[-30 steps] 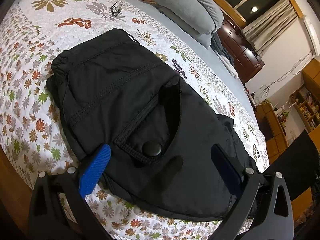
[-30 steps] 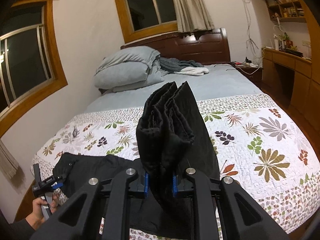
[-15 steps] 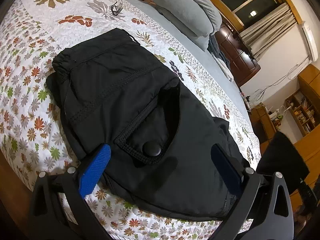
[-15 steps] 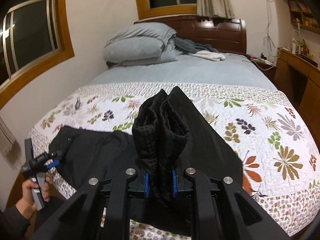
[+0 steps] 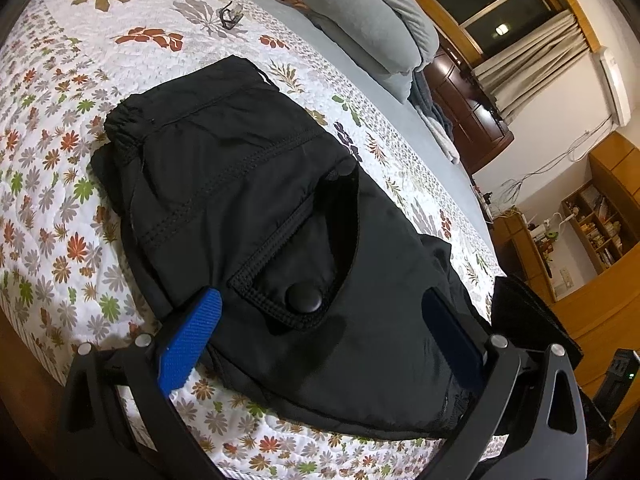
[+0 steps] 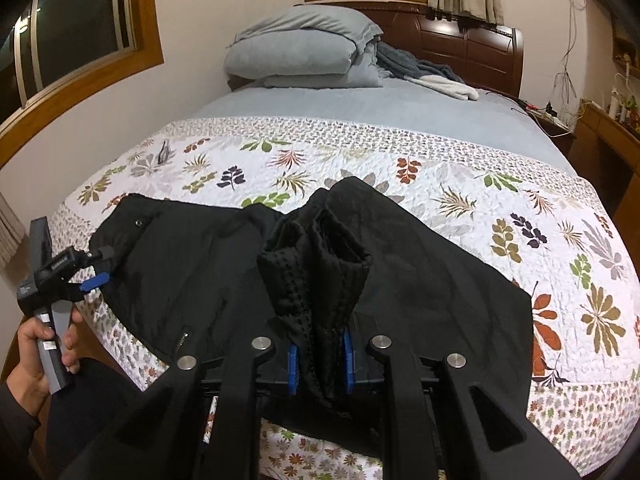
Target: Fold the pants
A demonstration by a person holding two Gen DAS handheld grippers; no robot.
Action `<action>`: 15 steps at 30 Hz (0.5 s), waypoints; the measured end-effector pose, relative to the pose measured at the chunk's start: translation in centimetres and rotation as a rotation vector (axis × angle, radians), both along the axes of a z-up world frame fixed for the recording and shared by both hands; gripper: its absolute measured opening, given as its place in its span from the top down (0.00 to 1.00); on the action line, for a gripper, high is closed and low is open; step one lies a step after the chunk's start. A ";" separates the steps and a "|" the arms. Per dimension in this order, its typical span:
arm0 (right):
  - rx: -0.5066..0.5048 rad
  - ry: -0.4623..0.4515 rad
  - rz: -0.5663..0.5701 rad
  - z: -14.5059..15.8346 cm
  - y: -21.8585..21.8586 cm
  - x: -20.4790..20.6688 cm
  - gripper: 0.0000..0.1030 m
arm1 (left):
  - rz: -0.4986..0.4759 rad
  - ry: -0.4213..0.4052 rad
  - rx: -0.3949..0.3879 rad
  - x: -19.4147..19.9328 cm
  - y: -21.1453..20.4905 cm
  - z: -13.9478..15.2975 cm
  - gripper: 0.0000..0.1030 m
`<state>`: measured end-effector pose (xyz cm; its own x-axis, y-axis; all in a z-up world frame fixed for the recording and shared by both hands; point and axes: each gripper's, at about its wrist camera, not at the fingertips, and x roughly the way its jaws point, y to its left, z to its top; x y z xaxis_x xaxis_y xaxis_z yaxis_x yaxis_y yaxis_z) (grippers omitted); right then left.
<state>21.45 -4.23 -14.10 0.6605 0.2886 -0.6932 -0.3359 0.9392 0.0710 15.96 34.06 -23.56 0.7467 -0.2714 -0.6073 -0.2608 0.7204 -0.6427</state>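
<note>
Black pants (image 5: 256, 216) lie on the floral quilt, waistband far left, a snap pocket near me. My left gripper (image 5: 320, 336) is open and empty, hovering just above the pants near the bed's front edge. In the right wrist view my right gripper (image 6: 320, 360) is shut on the bunched leg hems (image 6: 316, 276) and holds them low over the pants (image 6: 192, 264). The left gripper (image 6: 94, 270) shows there at the left, held in a hand.
The floral quilt (image 6: 440, 184) covers the bed's near half. Grey pillows (image 6: 304, 52) and blankets lie by the dark headboard (image 6: 472, 52). A small dark object (image 5: 230, 14) lies on the quilt. Wooden desk and shelves (image 5: 592, 224) stand to the right.
My right gripper has brought the leg hems down and toward the waistband end. The left gripper has barely moved.
</note>
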 end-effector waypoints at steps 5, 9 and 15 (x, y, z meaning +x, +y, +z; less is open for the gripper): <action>-0.021 0.006 0.002 -0.7 0.8 -0.1 0.84 | 0.004 0.003 0.006 0.1 0.0 0.0 0.03; -0.036 0.017 0.009 -1.5 1.7 -0.2 0.84 | 0.013 0.003 0.004 0.2 0.0 0.0 0.03; -0.079 0.031 0.039 -3.4 3.3 0.1 0.84 | 0.012 -0.003 0.003 0.2 0.0 0.1 0.03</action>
<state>21.54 -0.94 -17.51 0.6277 0.2573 -0.7347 -0.3711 0.9285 0.0081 16.17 34.10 -23.51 0.7515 -0.2603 -0.6062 -0.2680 0.7192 -0.6411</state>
